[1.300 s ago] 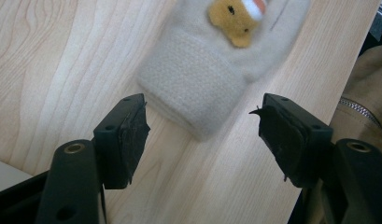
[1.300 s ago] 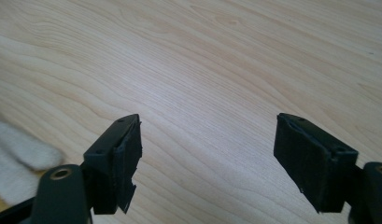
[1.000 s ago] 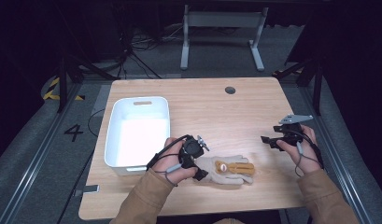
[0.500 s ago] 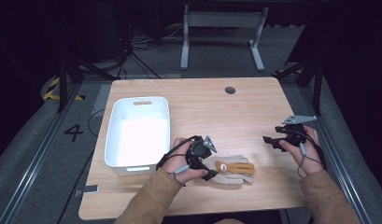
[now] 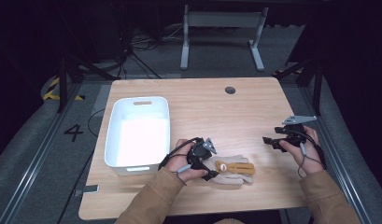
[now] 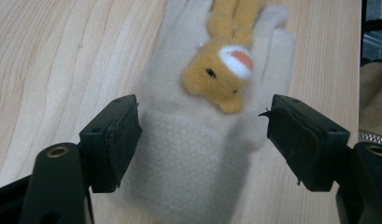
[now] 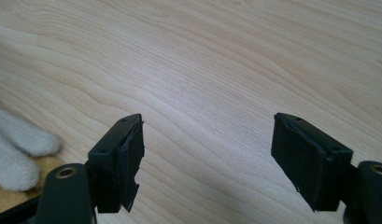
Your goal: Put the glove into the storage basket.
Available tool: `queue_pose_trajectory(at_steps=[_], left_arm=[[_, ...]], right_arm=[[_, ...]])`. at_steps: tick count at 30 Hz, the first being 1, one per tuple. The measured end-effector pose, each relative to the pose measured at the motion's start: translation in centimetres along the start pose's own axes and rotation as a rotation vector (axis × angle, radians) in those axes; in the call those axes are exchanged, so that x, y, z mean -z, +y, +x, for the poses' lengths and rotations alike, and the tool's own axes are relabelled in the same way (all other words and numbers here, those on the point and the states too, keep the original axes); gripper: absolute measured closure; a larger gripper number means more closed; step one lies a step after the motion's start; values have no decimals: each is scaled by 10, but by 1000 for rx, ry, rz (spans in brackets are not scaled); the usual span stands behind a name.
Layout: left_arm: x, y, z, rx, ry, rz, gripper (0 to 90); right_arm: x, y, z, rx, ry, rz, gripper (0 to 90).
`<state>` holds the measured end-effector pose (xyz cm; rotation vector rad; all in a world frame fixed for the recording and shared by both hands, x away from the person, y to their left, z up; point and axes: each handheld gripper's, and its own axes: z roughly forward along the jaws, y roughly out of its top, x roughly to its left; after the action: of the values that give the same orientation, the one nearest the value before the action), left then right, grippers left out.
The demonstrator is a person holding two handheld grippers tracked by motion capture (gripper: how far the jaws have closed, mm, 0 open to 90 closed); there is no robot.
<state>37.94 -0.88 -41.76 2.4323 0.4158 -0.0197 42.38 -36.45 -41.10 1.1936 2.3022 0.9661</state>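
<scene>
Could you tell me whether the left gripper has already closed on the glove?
No, the left gripper stands open, its pads either side of the glove cuff.

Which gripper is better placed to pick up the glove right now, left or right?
Left. The left gripper is open and straddles the cuff of the glove, pads not yet pressing. The right gripper is open over bare table, off to the side of the glove.

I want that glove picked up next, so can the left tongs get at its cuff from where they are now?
Probably yes. The left tongs stand open astride the cuff of the glove, one jaw on each side, pads not pressing yet. Nothing lies between them and the fabric, and the white bin sits off to the side.
</scene>
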Motion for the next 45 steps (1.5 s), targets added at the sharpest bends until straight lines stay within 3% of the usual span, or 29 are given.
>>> queue_pose_trajectory(at_steps=[7,10,16,20,23,33,36,38,45], left_arm=[[-7,-1,1,-44,5,-29,250],[-12,-2,0,-51,12,1,230],[-19,-5,-1,-77,-10,-6,205],[-28,-4,-6,-113,27,48,165],[-35,-4,-9,-128,53,60,159],[-45,-6,-5,-114,15,54,126],[-51,-7,-7,-152,26,70,75],[-52,-6,-9,-155,28,73,50],[-51,-5,-9,-148,28,62,94]], right_arm=[[-1,0,1,1,9,1,263],[-2,0,1,4,12,7,263],[-1,-1,0,-4,14,7,264],[0,0,0,-11,14,2,264],[0,0,0,-12,19,1,264],[-2,0,0,-12,23,8,264],[-2,0,0,-16,26,7,264],[-1,0,0,-21,23,8,265],[-2,0,0,-21,26,8,265]])
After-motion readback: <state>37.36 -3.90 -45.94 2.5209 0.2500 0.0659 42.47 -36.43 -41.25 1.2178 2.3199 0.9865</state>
